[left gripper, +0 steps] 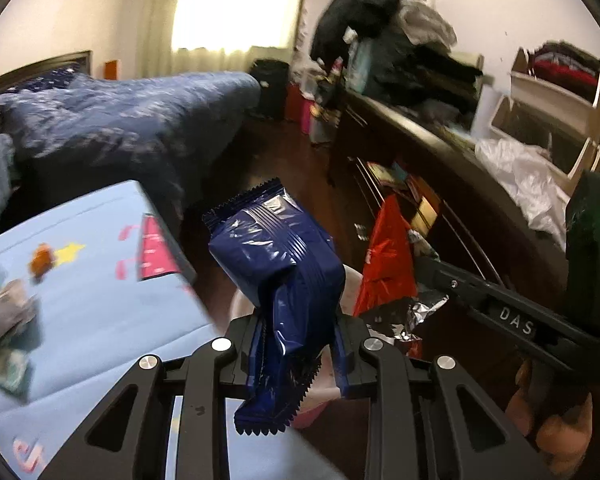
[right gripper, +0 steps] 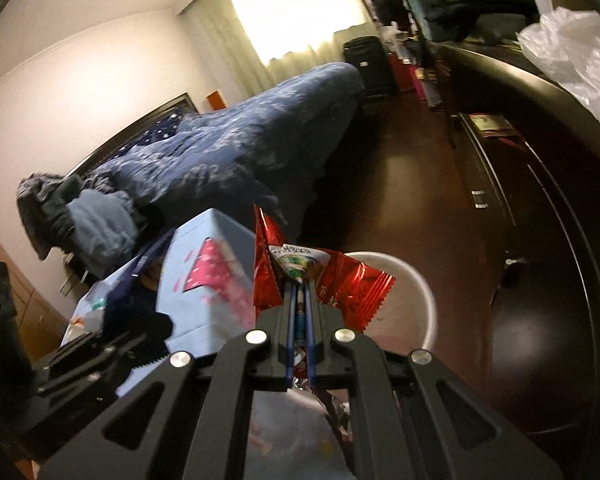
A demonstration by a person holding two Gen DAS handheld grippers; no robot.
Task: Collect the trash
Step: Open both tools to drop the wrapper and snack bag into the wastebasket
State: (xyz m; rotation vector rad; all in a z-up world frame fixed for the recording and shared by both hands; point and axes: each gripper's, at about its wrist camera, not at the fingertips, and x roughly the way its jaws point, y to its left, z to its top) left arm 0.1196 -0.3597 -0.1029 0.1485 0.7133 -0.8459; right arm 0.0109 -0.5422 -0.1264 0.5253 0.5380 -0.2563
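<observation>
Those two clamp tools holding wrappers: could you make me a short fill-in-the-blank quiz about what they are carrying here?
1. The left gripper is clamped on a crinkled ____ wrapper.
2. The right gripper pinches a bunch of ____ foil wrappers.
3. Just beyond the right gripper stands a round ____ bin on the dark floor.

Missing words: dark blue; red; white

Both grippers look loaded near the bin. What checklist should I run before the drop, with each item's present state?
1. Left gripper clamps the blue wrapper: ok.
2. Right gripper shut on the red wrapper: ok.
3. White bin in view beyond the right gripper: ok.
4. Red wrapper directly above the bin opening: cannot tell.
5. Blue wrapper over the bin: cannot tell; bin largely hidden in the left view.
</observation>
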